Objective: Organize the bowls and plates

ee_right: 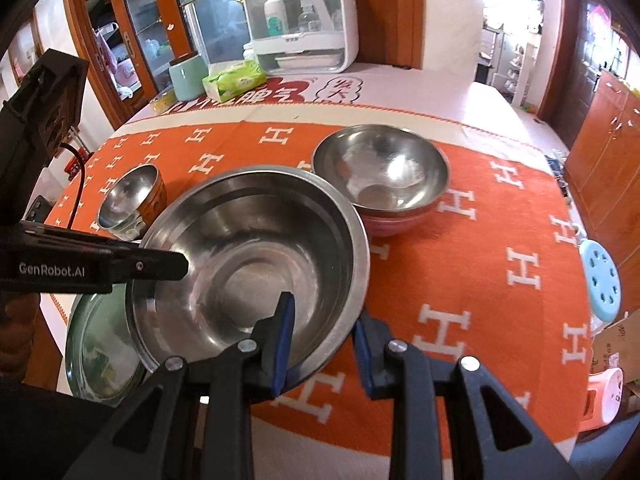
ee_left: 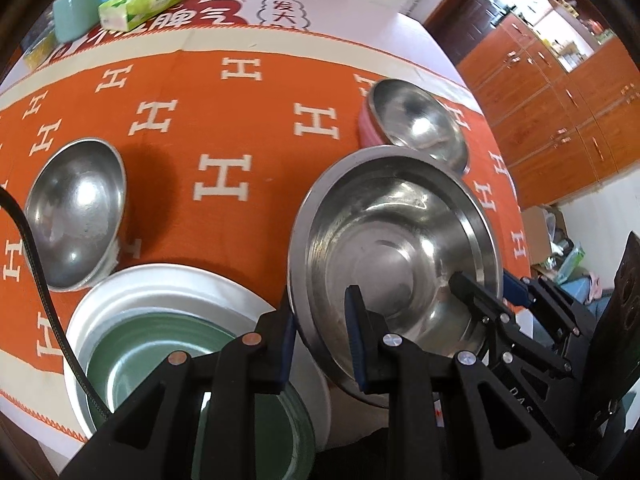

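A large steel bowl (ee_left: pixel 392 248) (ee_right: pixel 248 248) hangs tilted above the orange cloth, held from both sides. My left gripper (ee_left: pixel 320 304) is shut on its left rim, one pad inside and one outside. My right gripper (ee_right: pixel 322 312) is shut on the opposite rim and shows in the left wrist view at the bowl's right edge (ee_left: pixel 486 282). Below the bowl lies a green plate (ee_left: pixel 132 352) (ee_right: pixel 92 352) inside a white plate (ee_left: pixel 96 308). A steel bowl with a pink outside (ee_left: pixel 416 120) (ee_right: pixel 380 172) stands further back. A small steel bowl (ee_left: pixel 76 208) (ee_right: pixel 128 196) stands at the left.
At the back of the table are a green tissue pack (ee_right: pixel 234 80), a mint cup (ee_right: pixel 188 74) and a white storage box (ee_right: pixel 304 20). A blue stool (ee_right: pixel 600 280) stands off the table's right edge, with wooden cabinets (ee_left: pixel 560 112) beyond.
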The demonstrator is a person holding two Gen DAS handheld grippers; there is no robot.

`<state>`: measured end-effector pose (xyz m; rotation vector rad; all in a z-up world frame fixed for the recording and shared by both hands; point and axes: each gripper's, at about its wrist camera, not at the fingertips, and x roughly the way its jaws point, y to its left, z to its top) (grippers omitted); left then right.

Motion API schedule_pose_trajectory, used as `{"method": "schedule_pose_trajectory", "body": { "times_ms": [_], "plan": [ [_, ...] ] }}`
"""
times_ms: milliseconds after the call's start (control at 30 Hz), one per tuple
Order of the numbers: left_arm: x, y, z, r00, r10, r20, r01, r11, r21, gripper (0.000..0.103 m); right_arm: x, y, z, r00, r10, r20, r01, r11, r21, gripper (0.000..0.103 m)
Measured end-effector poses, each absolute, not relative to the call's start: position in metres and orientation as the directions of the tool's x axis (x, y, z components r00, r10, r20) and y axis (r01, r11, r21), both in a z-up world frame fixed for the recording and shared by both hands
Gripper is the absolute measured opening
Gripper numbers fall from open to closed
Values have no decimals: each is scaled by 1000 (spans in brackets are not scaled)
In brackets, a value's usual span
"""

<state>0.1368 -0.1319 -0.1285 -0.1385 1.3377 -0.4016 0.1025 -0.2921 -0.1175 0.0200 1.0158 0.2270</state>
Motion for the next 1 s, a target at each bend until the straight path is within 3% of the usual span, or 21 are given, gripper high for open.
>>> {"method": "schedule_pose_trajectory", "body": {
  "times_ms": [1000],
  "plan": [
    [69, -182, -163, -30, -290, -957, 451, 850, -272, 21, 2, -293, -143, 403, 3, -915, 26, 1000, 15, 31]
  ]
}}
